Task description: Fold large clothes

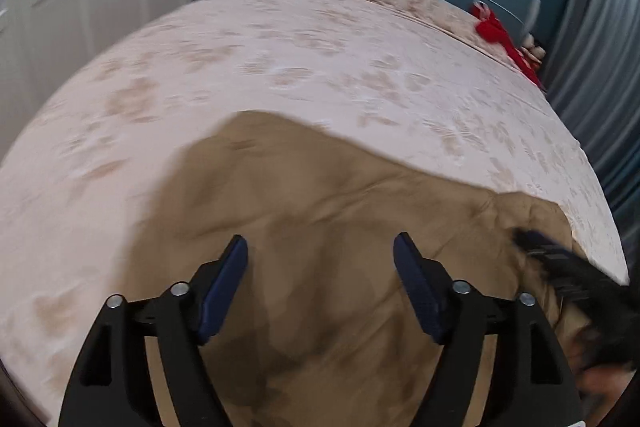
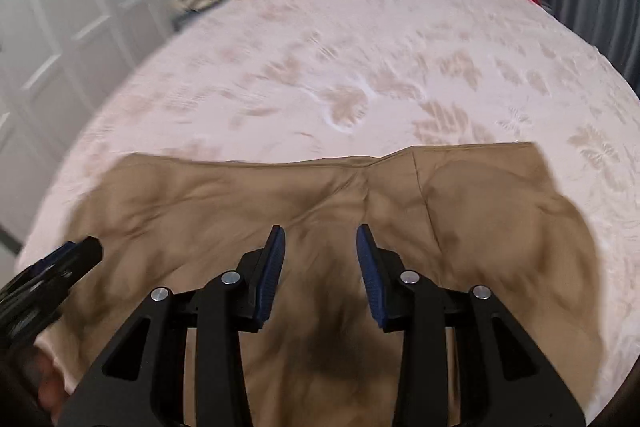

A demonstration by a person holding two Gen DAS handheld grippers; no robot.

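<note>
Trouble would come from a shallow pinch: the tan garment (image 2: pixel 280 195) lies rumpled on the bed's near end (image 2: pixel 360 59), so one layer may lift alone (the blur hides the edges). Left gripper (image 1: pixel 320 247) and right gripper (image 2: pixel 320 231) both hover low above it, jaws spread, holding nothing.

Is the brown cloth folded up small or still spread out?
Spread out: the brown cloth lies wide and wrinkled across the bed.

The left gripper (image 1: pixel 320 247) is hanging with fingers spread wide, gripping nothing. The right gripper (image 2: pixel 320 239) is sitting at its three o'clock, fingers parted more narrowly, also gripping nothing.
</note>
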